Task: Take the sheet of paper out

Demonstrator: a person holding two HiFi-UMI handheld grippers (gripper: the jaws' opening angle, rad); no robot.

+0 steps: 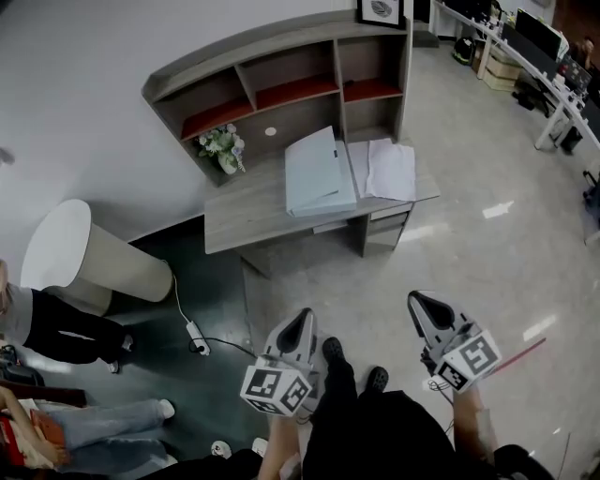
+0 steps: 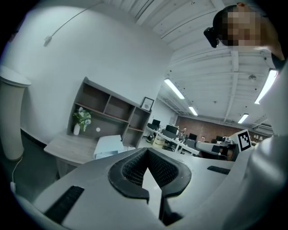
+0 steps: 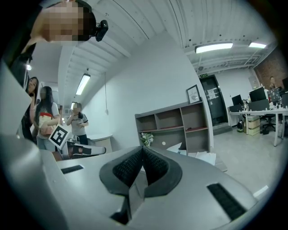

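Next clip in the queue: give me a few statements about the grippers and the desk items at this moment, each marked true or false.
1. The left gripper and the right gripper are both shut, with nothing between their jaws. True.
2. White sheets of paper lie on the desk, just right of the pale blue folder in the head view. True.
3. The left gripper rests on the desk. False: both grippers hang over the floor, well short of the desk.
4. The flower vase stands on top of the shelf unit. False: it stands on the desk surface at the left, below the shelves; a framed picture is what sits on top.
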